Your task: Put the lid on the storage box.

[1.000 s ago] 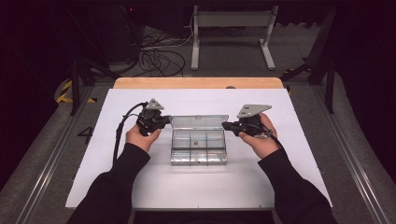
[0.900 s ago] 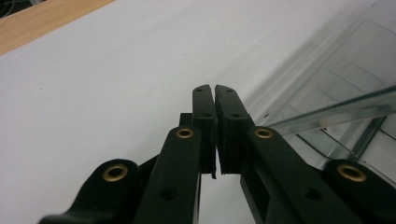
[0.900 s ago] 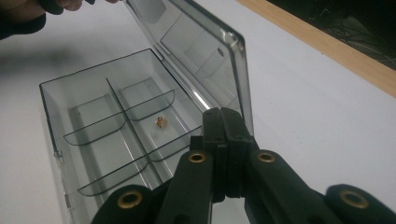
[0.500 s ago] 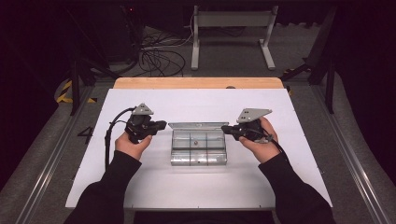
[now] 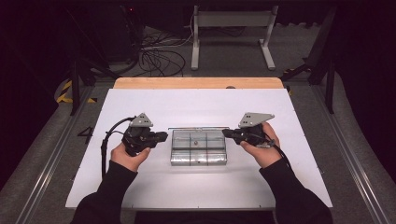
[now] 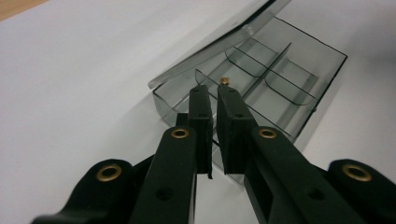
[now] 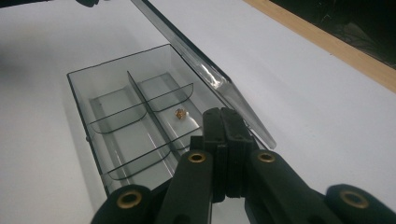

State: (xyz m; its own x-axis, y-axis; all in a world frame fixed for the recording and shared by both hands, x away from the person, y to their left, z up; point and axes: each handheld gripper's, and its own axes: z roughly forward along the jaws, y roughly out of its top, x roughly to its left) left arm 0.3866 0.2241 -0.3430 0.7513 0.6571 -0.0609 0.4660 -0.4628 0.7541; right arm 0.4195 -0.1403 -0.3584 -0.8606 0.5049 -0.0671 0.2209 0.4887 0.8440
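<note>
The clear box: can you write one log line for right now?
clear box: lid open | small gold piece: inside | left claw: slightly open | right claw: shut, empty

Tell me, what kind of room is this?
Probably a lab or recording studio, not a home. A white table sits among dark surroundings, loose cables lie on the floor behind it, and a person's hands hold two grippers, left and right, beside a clear box.
</note>
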